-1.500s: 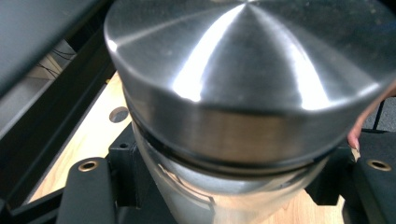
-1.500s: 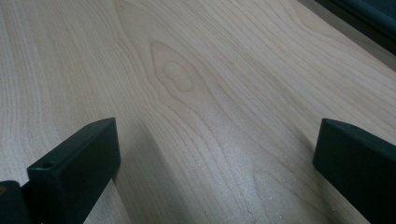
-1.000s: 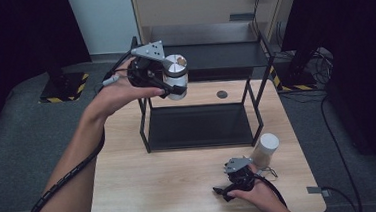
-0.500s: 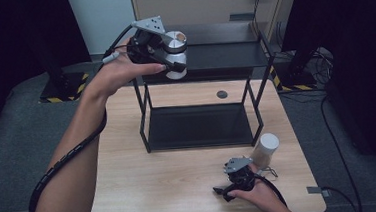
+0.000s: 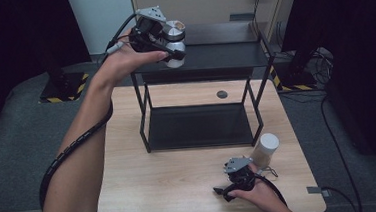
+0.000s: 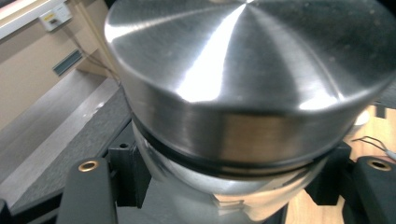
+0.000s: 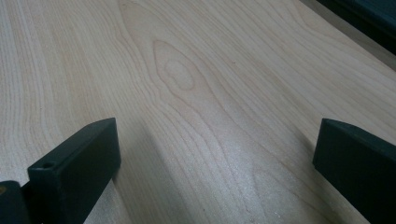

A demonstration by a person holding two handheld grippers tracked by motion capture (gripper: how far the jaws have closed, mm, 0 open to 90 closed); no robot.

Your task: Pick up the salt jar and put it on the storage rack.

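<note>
Dark curtains and grey floor mats ring the pale wooden table [image 5: 182, 196] I'm working over, with a beige wall at the far end. My left gripper [image 5: 158, 35] is raised at the far left, level with the top of the black two-tier rack [image 5: 198, 60], and its jaws are pinching a jar with a brushed steel lid [image 5: 174, 43]. In the left gripper view that jar [image 6: 243, 93] sits right up against the camera, the steel lid uppermost and the glossy body clamped between the two black jaws below it. From the high view the jar hangs over the left front corner of the rack's top shelf; I cannot tell whether its base touches the shelf or hovers just above it. The rack's lower shelf [image 5: 200, 126] lies dark beneath, and a small dark round spot [image 5: 222, 94] sits on the table behind it.

My right gripper [image 5: 227, 191] rests low at the near right of the table, jaws spread wide with bare wood grain [image 7: 187, 93] between them. Just beyond it, to the right, stands a second jar with a white lid [image 5: 265, 149], upright on the table, close to the gripper's body but outside the jaws.
</note>
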